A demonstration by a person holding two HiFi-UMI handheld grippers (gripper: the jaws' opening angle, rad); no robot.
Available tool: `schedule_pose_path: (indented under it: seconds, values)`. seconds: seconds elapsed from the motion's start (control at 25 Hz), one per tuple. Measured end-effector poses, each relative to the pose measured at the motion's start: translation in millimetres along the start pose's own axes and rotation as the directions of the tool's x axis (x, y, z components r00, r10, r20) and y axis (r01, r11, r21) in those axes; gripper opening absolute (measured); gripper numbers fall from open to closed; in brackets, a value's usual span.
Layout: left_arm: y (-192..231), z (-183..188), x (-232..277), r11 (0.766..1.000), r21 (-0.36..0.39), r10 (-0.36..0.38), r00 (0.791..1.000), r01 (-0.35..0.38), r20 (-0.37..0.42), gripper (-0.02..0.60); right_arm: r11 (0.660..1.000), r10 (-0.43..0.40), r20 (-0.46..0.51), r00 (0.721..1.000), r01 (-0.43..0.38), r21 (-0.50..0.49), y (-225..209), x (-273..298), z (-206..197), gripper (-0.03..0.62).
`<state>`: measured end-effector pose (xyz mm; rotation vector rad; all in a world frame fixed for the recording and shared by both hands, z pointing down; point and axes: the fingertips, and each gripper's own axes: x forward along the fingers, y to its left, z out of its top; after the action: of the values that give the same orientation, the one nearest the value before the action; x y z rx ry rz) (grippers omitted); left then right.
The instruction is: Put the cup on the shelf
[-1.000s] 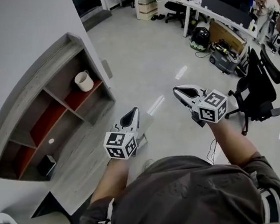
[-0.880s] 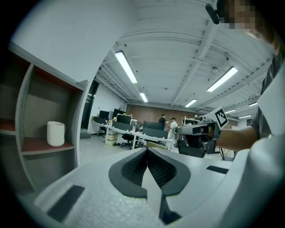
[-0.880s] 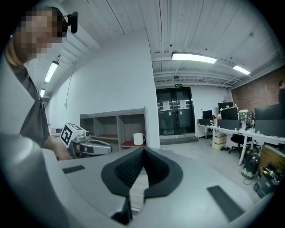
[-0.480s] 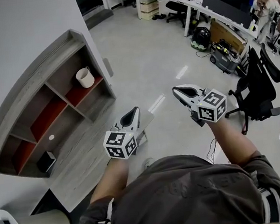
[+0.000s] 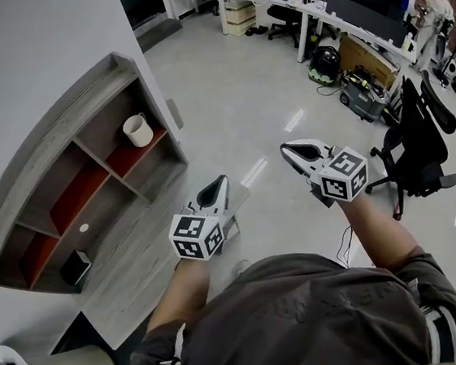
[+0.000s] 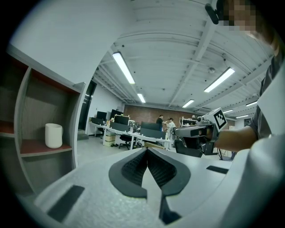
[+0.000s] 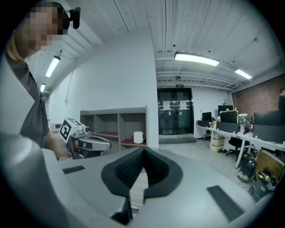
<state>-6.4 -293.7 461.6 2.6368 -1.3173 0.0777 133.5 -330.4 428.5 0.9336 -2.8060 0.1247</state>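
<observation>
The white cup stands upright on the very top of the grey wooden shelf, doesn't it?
Not on the top. The white cup stands upright inside the grey wooden shelf, on a red board in its end compartment. The head view shows this, and the right gripper view shows it too.

light: bright and pretty even, coming off long ceiling tubes (image 6: 124, 67)
glare: white streaks on the shiny floor (image 5: 294, 118)
shadows: soft, just darker inside the shelf (image 5: 51, 122)
edges: both gripper views are fisheye, with black corners and bent lines
focus: left gripper (image 6: 147, 151) and right gripper (image 7: 143, 151) look soft up close
</observation>
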Motion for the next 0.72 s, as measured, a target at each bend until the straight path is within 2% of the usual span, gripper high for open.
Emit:
schedule_pose_path:
  seconds: [0.72]
  values:
    - [-0.5, -0.2, 2.8, 1.0, -0.003, -0.007, 1.0, 0.007, -0.002, 0.005, 1.0, 0.005, -0.004, 1.0, -0.005, 0.002, -0.9, 2.0, -1.5, -0.011]
